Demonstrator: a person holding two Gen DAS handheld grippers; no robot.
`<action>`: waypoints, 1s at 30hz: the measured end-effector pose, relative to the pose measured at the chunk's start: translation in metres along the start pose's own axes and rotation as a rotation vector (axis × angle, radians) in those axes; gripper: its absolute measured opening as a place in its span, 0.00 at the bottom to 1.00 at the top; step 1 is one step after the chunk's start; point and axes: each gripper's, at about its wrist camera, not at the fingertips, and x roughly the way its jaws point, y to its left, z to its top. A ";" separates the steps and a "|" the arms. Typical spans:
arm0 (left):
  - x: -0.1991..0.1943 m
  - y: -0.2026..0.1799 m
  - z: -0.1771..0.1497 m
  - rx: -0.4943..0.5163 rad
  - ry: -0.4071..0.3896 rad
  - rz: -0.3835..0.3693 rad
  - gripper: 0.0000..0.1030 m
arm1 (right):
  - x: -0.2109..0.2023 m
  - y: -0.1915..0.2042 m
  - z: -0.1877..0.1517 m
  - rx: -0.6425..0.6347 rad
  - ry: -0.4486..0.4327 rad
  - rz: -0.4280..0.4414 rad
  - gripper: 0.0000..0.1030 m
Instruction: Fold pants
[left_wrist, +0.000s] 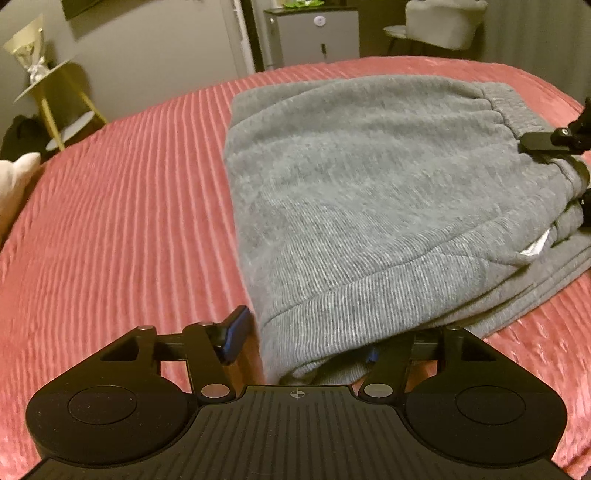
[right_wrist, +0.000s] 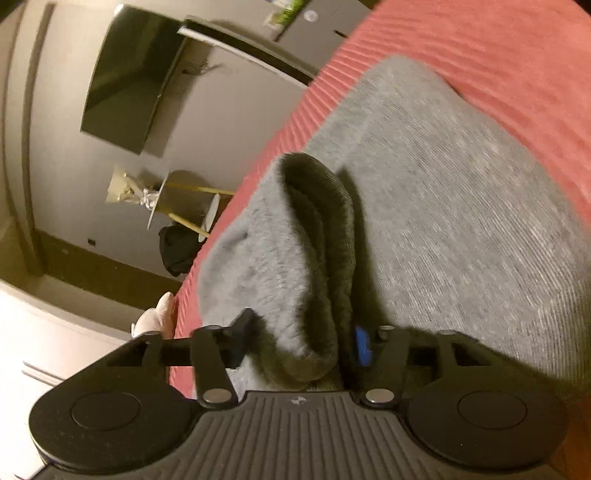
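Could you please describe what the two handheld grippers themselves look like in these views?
Both the left gripper and the right gripper are matte black, with ribbed central bodies, round side discs, silver pivot screws, a small crosshair mark, and blue finger pads.
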 end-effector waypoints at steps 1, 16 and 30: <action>0.000 0.000 0.000 0.002 0.001 -0.001 0.63 | 0.002 -0.002 0.001 0.016 0.003 0.009 0.57; -0.061 -0.036 0.005 0.120 -0.244 0.021 0.45 | -0.068 0.119 0.024 -0.312 -0.226 0.078 0.35; -0.016 -0.049 0.008 0.179 -0.042 -0.007 0.68 | -0.059 -0.017 0.022 0.008 -0.154 -0.115 0.72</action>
